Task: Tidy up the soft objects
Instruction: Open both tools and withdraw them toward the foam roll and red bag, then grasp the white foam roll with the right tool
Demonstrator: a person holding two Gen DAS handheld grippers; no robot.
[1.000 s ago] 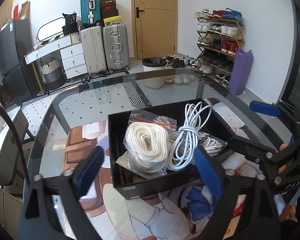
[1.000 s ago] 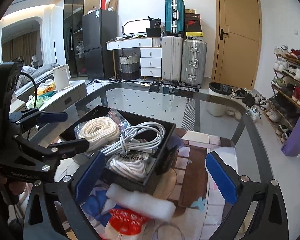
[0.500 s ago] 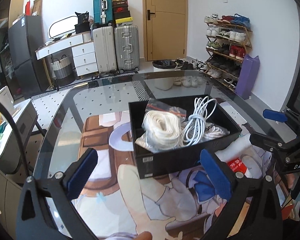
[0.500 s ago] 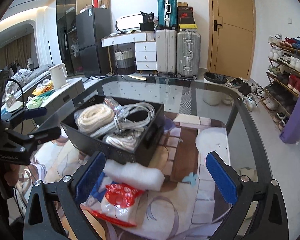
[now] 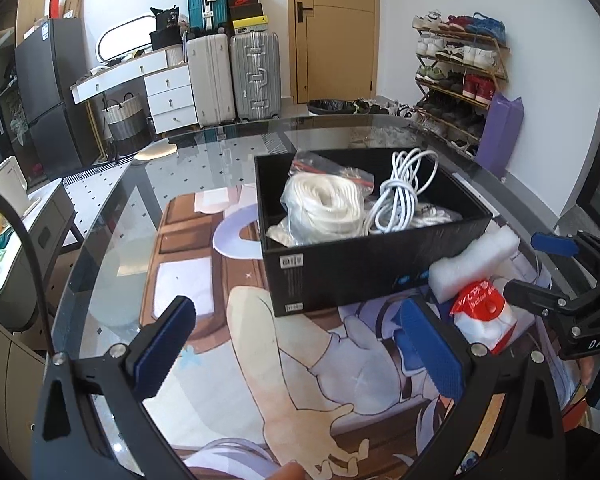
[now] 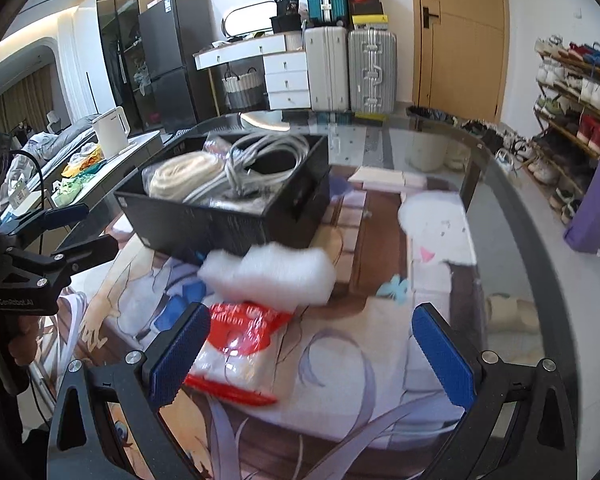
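Your left gripper (image 5: 300, 354) and right gripper (image 6: 310, 354) are both wide open, holding nothing. The black box (image 5: 364, 276) holds rope and cable. The foam (image 6: 272, 276) and red-and-white bag (image 6: 236, 356) look blurry just beside it.

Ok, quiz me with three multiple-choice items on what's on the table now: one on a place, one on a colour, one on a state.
1. Where does the white foam piece lie?
A. inside the black box
B. on the mat, against the box's near wall
C. on the floor

2. What colour is the label on the clear packet?
A. red
B. green
C. yellow

3. How is the right hand-held gripper?
A. shut on the foam
B. shut on the packet
C. open, holding nothing

Answers: 1 B, the foam rests outside the black box; 2 A, red print across the packet; 3 C, its blue pads stand wide apart and clamp nothing.
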